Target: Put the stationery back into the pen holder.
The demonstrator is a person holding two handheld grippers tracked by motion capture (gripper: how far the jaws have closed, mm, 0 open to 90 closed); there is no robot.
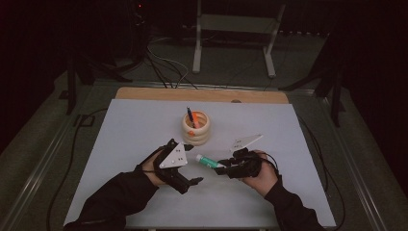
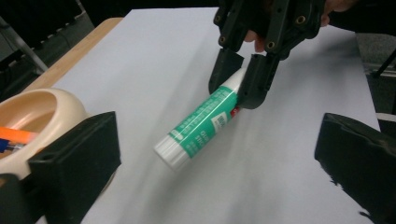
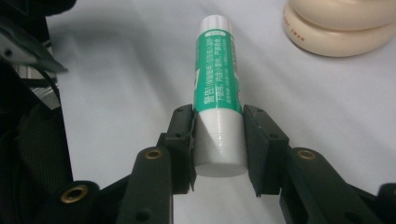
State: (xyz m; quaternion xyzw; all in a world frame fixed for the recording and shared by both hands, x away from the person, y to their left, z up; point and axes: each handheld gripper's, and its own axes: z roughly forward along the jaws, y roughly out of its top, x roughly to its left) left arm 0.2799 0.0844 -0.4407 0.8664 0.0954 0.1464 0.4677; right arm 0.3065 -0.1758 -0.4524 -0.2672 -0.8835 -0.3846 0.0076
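A green and white glue stick (image 1: 208,161) (image 2: 201,127) (image 3: 217,79) hangs just above the white mat, held by its white end. My right gripper (image 1: 222,167) (image 2: 239,79) (image 3: 218,140) is shut on the glue stick, both pads pressed against its sides. My left gripper (image 1: 195,182) (image 2: 219,158) stands open a little to the left of the stick, its wide-apart jaws facing it, nothing between them. A cream ringed pen holder (image 1: 196,127) (image 2: 42,105) (image 3: 343,25) stands behind, with an orange pen (image 1: 191,118) (image 2: 14,136) inside.
The white mat (image 1: 134,139) covers a wooden table (image 1: 202,95). Cables (image 1: 163,65) and a white metal stand (image 1: 235,33) lie on the floor beyond the far edge. A metal rail (image 1: 43,163) runs along the left.
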